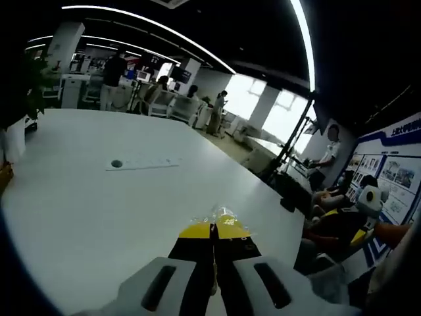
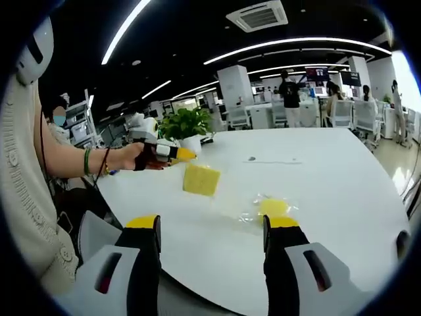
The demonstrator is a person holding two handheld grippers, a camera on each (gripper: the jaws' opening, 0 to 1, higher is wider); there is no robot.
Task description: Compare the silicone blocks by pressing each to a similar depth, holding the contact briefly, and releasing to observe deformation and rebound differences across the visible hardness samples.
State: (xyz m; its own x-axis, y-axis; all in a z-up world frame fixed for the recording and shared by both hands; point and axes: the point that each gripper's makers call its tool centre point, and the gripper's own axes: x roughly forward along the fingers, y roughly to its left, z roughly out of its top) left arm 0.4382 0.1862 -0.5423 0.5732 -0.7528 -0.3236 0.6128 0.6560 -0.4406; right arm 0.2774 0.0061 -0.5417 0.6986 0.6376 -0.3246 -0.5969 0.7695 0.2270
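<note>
Your left gripper [image 1: 214,227] has its yellow-tipped jaws pressed together on a crinkled clear plastic bag [image 1: 220,214] above the white table [image 1: 85,197]. From the right gripper view, that same left gripper [image 2: 179,155] sits in your hand [image 2: 141,157], and a yellow silicone block [image 2: 200,179] hangs in the bag just below its tips, clear of the tabletop. Your right gripper [image 2: 212,227] stands with its jaws wide apart, holding nothing. A second yellow block [image 2: 273,207], wrapped in clear plastic, lies on the table just ahead of the right jaw. A potted plant [image 2: 185,125] stands near the far table edge.
</note>
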